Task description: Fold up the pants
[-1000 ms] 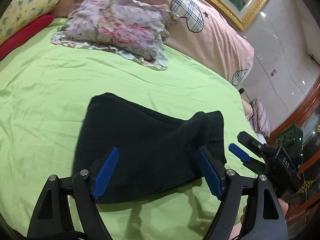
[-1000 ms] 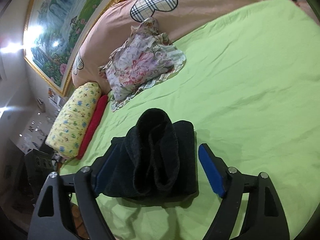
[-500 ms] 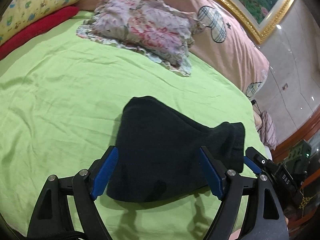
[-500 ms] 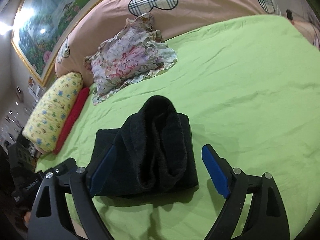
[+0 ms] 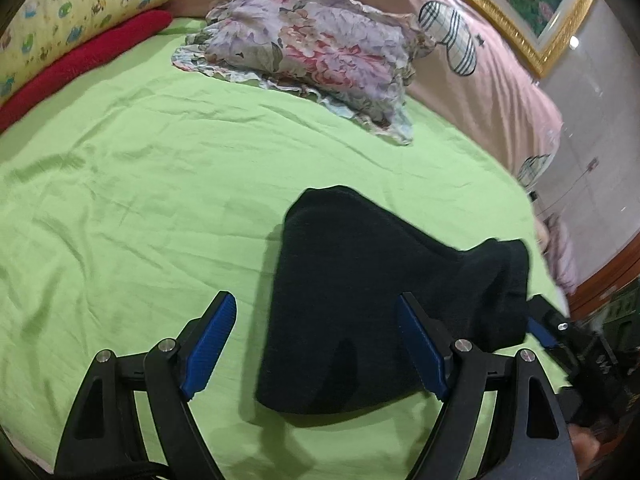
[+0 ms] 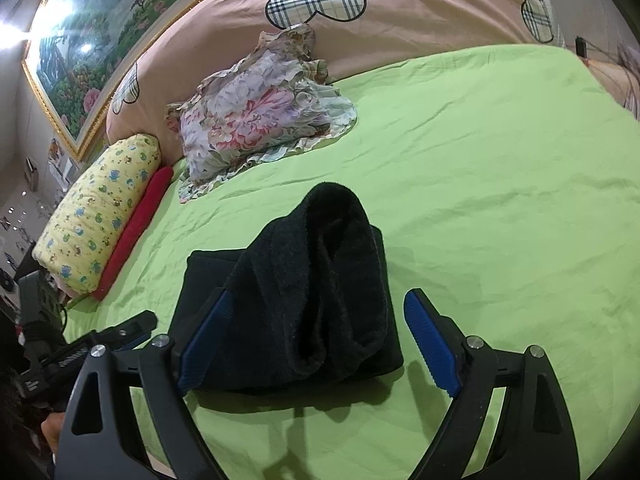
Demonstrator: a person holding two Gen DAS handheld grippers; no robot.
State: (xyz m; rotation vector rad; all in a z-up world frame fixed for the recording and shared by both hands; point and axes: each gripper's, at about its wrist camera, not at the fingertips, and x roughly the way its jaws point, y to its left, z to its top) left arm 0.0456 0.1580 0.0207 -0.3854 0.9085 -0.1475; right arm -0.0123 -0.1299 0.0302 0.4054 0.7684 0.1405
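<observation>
Black pants (image 5: 384,312) lie folded into a thick bundle on the green sheet (image 5: 140,208), near the foot edge of the bed, well apart from the floral pillow (image 5: 316,52) by the pink headboard cushion (image 6: 420,12). My left gripper (image 5: 320,344) hovers just short of the bundle with its jaws wide apart, nothing between the pads; the bundle's near-left corner sits in the gap's right half. My right gripper (image 6: 316,340) likewise stands released, its jaws straddling the bundle's near end without pressing on it, the left pad just beside the cloth, the right pad clear of it. From the right wrist view the top layer humps up in a loose roll, so I judge the fold not yet flat. To finish well: lower both sets of pads onto the top layer only, press the hump down and outward, square the edges, and avoid snagging the sheet beneath, which wrinkles easily. The fleecy cloth looks thick and springy, so it may rebound unless smoothed slowly. Writing: no label shows on the pants; small lettering on the other gripper's body is too blurred to read.
</observation>
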